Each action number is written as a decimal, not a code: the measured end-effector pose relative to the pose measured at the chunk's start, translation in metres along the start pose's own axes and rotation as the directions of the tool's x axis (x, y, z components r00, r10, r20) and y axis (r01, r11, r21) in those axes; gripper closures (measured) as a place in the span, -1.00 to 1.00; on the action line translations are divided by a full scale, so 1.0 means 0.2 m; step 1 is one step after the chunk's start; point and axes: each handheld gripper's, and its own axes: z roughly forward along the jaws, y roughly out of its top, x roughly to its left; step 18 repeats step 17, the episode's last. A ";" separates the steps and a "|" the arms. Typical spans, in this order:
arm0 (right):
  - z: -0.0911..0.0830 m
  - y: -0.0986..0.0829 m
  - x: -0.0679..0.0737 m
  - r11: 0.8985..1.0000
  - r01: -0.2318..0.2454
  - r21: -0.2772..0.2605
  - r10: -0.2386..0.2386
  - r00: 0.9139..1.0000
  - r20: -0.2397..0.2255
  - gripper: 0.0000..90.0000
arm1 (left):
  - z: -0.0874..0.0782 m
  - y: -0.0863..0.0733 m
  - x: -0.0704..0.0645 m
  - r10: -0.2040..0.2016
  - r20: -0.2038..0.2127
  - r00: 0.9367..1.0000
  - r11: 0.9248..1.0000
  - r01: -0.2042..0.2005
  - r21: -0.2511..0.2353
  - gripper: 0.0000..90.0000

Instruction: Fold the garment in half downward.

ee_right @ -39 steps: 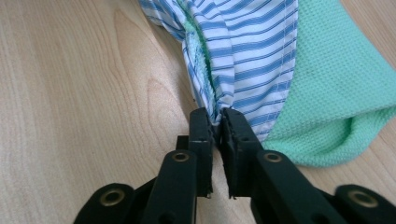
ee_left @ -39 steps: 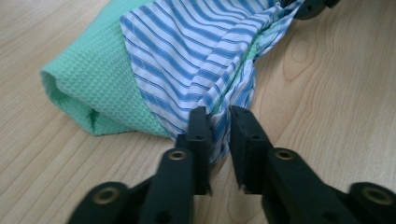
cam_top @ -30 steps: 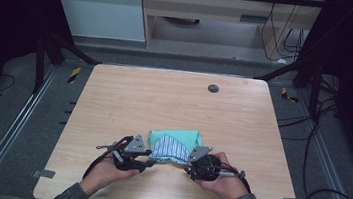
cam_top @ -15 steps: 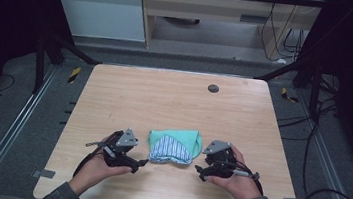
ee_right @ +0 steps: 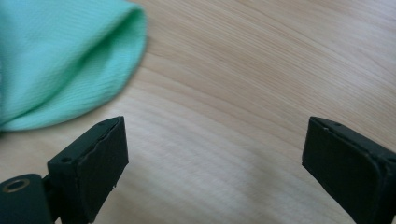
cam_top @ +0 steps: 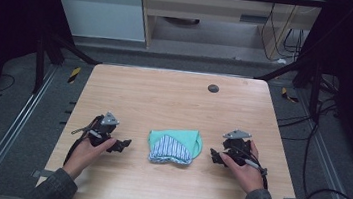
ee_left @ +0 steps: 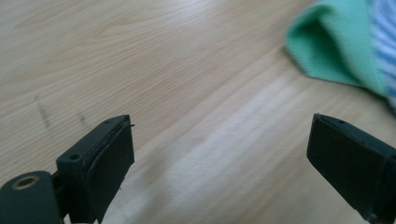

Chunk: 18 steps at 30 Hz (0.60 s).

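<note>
A folded cloth (cam_top: pixel 174 145), green with a blue-and-white striped part toward the person, lies on the wooden table (cam_top: pixel 174 99) near its front edge, between the two hands. The left claw (cam_top: pixel 124 144) rests on the table just left of the cloth, its jaws wide apart and holding nothing. The right claw (cam_top: pixel 213 156) sits just right of the cloth, jaws likewise spread and empty. Neither touches the fabric

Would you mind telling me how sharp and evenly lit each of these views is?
High view: table evenly lit, surroundings dark, slightly soft. Left gripper view: cloth blurred, pale glare streak on the wood. Right gripper view: cloth soft, jaws fairly crisp, faint sheen between them.
</note>
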 end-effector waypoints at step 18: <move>0.17 0.00 -0.10 0.977 -0.208 -0.035 0.211 0.973 0.094 -1.00 | 0.17 -0.02 0.09 -0.091 -0.087 0.992 0.996 0.089 -0.030 -1.00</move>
